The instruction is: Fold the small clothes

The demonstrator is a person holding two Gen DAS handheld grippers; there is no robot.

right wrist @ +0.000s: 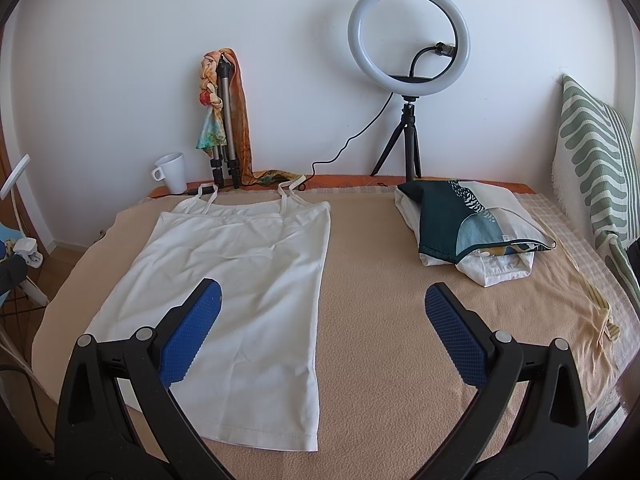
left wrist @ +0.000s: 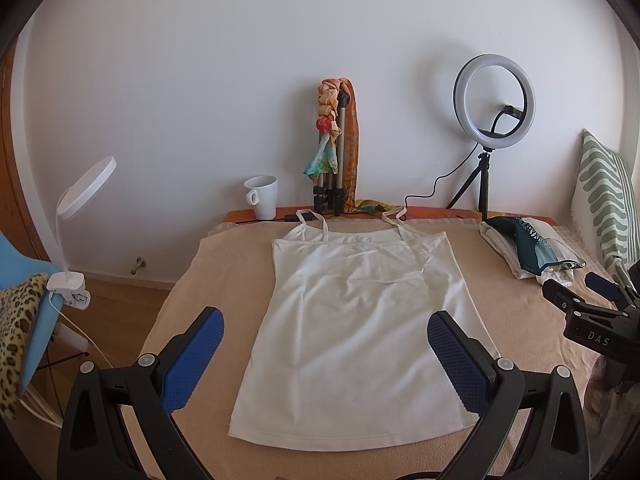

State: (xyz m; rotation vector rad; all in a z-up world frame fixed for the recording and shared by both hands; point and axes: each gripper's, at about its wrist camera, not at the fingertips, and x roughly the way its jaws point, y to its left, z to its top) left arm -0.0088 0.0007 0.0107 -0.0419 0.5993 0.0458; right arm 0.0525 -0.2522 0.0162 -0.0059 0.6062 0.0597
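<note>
Left wrist view, white camisole (left wrist: 352, 340) flat, hem partly hidden, left gripper (left wrist: 324, 356) & right gripper (right wrist: 322, 332) both agape, empty.

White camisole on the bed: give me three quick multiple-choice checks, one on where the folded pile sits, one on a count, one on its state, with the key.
1. Where is the folded pile relative to the white camisole?
A. On top of it
B. To its right, apart from it
C. To its left, by the mug

2. How many shoulder straps does the camisole show?
A. One
B. Two
C. Four

3. What state is the camisole in?
A. Spread flat, unfolded
B. Folded in half
C. Lifted by the left gripper

Key: 1 B, bare beige blanket lies between them in the right wrist view. 2 B, two thin straps reach toward the wall. 3 A, it lies full length, hem nearest the cameras, and both the left gripper and right gripper are open and hold nothing.
</note>
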